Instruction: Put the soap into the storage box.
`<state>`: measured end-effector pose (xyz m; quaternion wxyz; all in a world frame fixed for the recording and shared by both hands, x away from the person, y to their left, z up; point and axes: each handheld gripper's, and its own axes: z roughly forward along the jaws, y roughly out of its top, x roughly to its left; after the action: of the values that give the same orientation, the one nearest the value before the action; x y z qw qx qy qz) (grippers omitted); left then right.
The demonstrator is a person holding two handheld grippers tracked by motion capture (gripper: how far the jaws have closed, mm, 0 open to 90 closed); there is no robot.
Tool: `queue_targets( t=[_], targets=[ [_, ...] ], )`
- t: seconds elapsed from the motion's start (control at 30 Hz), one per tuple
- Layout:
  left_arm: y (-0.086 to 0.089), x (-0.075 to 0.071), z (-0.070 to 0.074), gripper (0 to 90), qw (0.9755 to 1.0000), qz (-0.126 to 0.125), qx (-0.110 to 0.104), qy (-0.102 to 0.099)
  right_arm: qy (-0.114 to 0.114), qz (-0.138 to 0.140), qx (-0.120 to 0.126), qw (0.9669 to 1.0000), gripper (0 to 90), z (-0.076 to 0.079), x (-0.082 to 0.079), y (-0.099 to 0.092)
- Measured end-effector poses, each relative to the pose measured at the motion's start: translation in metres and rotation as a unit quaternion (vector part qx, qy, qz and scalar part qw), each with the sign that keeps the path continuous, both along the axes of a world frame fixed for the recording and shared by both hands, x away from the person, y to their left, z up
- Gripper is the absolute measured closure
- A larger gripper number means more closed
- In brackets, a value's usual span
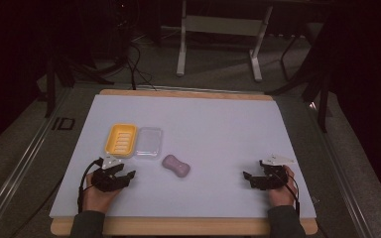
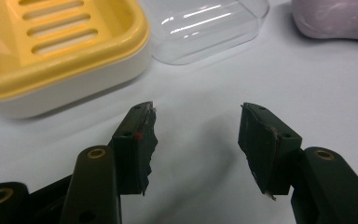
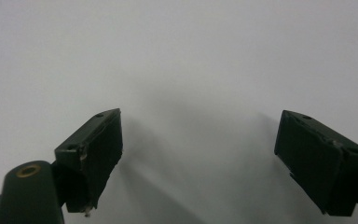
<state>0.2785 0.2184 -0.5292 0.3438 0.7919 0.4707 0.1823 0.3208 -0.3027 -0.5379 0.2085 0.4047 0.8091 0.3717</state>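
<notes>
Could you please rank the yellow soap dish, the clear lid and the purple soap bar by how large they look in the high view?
1. yellow soap dish and clear lid: they look about equal in footprint, so I will not rank one above the other.
2. purple soap bar: clearly the smallest, though it lies slightly nearer the camera.

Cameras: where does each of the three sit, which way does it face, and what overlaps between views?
High view: fixed above the person's side, facing forward and down on the table; both forearms, left gripper and right gripper show.
Left gripper view: rides the left gripper, looks along its open jaws at the yellow soap dish, clear lid and purple soap.
Right gripper view: rides the right gripper, open jaws over bare tabletop.
Shared: high and left gripper views both show dish, lid, soap.
</notes>
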Motion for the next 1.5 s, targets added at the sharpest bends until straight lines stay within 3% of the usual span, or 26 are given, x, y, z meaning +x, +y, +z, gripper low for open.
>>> queue_targets(
  t=[0.1, 0.3, 0.4, 0.5, 0.63, 0.8, 1.07, 1.37, 1.5],
  targets=[
    [-0.001, -0.001, 0.007, 45.5, 0.9998, -0.016, 0.006, -0.01, -0.023, -0.002, -0.004, 0.9997, 15.0, 0.001, -0.005, 0.0],
    [-0.001, 0.001, 0.022, 45.7, 0.9993, -0.032, 0.005, -0.018, -0.026, -0.007, 0.01, 0.9996, 15.1, 0.001, -0.005, -0.003],
    [-0.002, 0.005, 0.03, 45.7, 0.9989, -0.031, 0.025, -0.025, -0.026, -0.008, 0.006, 0.9996, 15.1, 0.001, -0.005, -0.002],
    [-0.002, 0.01, 0.037, 45.5, 0.9987, -0.042, 0.017, -0.022, -0.032, -0.01, 0.002, 0.9994, 15.1, 0.001, -0.006, -0.001],
    [-0.006, 0.014, 0.042, 45.5, 0.9982, -0.053, 0.025, -0.015, -0.034, -0.012, 0.005, 0.9993, 15.1, 0.001, -0.007, -0.002],
    [-0.011, 0.018, 0.048, 43.6, 0.9967, -0.069, 0.037, -0.021, -0.039, -0.013, 0.003, 0.9992, 15.1, 0.001, -0.007, -0.002],
    [-0.013, 0.028, 0.058, 40.3, 0.9956, -0.091, 0.019, -0.016, -0.039, -0.012, 0.002, 0.9992, 15.1, 0.001, -0.007, -0.001],
    [-0.018, 0.036, 0.066, 38.1, 0.9934, -0.106, 0.039, -0.021, -0.038, -0.014, 0.004, 0.9992, 15.1, 0.002, -0.008, -0.002],
    [-0.02, 0.04, 0.068, 37.6, 0.9926, -0.114, 0.037, -0.021, -0.04, -0.011, 0.003, 0.9991, 15.1, 0.002, -0.008, -0.001]
  ],
)
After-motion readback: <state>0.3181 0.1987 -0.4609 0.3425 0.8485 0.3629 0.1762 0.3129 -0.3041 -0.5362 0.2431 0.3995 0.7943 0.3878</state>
